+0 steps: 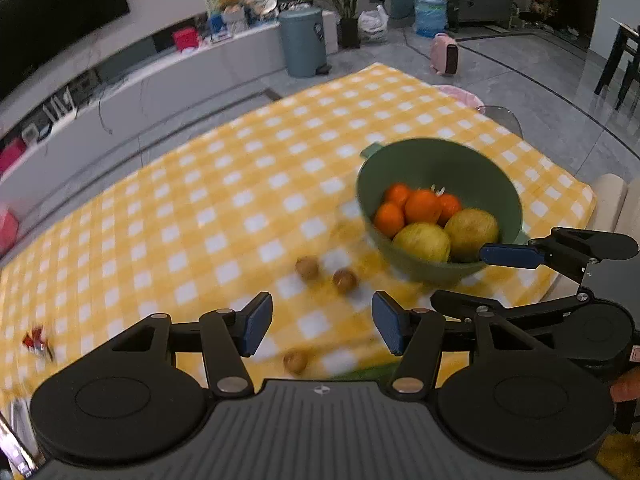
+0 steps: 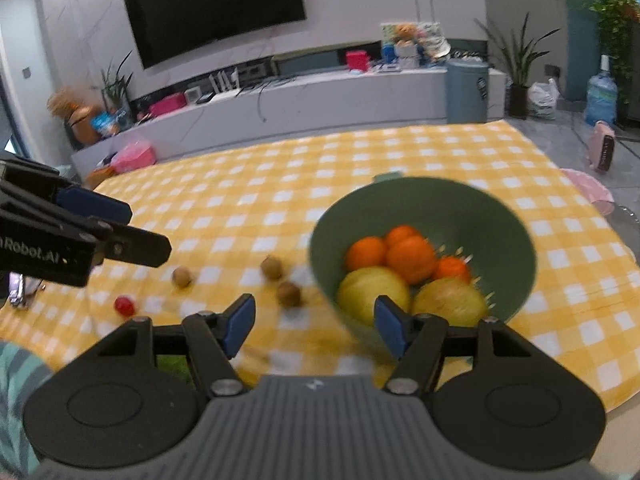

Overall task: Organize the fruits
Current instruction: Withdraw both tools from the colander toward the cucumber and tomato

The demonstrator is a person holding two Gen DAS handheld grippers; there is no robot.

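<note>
Blur smears bowl [image 2: 424,208] rim, tablecloth [image 1: 200,208].

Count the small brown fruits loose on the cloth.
3, all left of the green bowl: first brown fruit, second brown fruit, third brown fruit. More could be hidden.

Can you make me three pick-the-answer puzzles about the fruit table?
1. Where are the oranges?
A. in the bowl
B. on the floor
C. in a gripper

2. How many small brown fruits lie on the cloth?
A. one
B. three
C. six

3. How is the right hand-held gripper?
A. open and empty
B. shut on an orange
C. shut on the bowl

Answers: 1 A, the oranges sit inside the green bowl. 2 B, three brown fruits show on the cloth. 3 A, the right hand-held gripper has its jaws apart, holding nothing.
</note>
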